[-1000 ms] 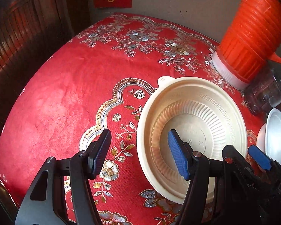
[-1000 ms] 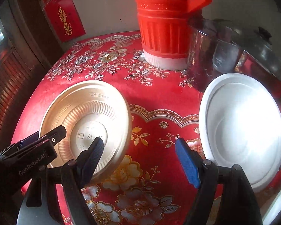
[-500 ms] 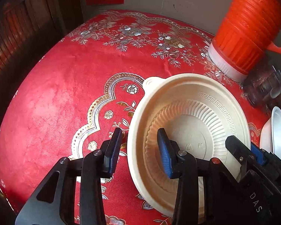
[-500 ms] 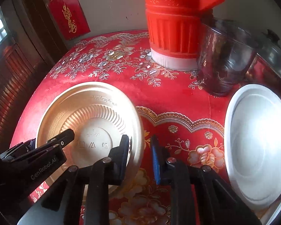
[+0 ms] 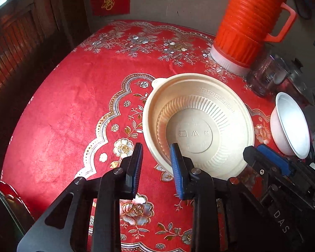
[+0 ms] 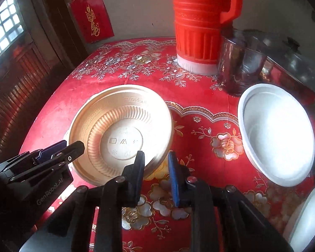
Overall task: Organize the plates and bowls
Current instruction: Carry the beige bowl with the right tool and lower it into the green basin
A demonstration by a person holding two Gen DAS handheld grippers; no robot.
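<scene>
A beige ribbed plastic bowl [image 5: 199, 126] [image 6: 119, 130] sits tilted over the red flowered tablecloth [image 5: 63, 115], gripped from both sides. My left gripper [image 5: 157, 166] [image 6: 70, 146] is closing on the bowl's left rim, one pad inside the wall and one outside. My right gripper [image 6: 155, 166] [image 5: 255, 150] is shut on the opposite rim. A white bowl [image 5: 292, 126] [image 6: 277, 132] stands to the right of the beige one, apart from both grippers.
An orange thermos jug [image 5: 247, 25] [image 6: 199, 21] stands at the back, with a dark glass jar [image 6: 239, 67] and a lidded pot [image 6: 294, 63] beside it. Another white dish [image 6: 308, 216] lies at the near right. The cloth drops off at the left edge.
Both grippers have narrowed from wide open onto the beige bowl's rim, one on each side. The bowl now tilts more toward the cameras and has shifted with them.
</scene>
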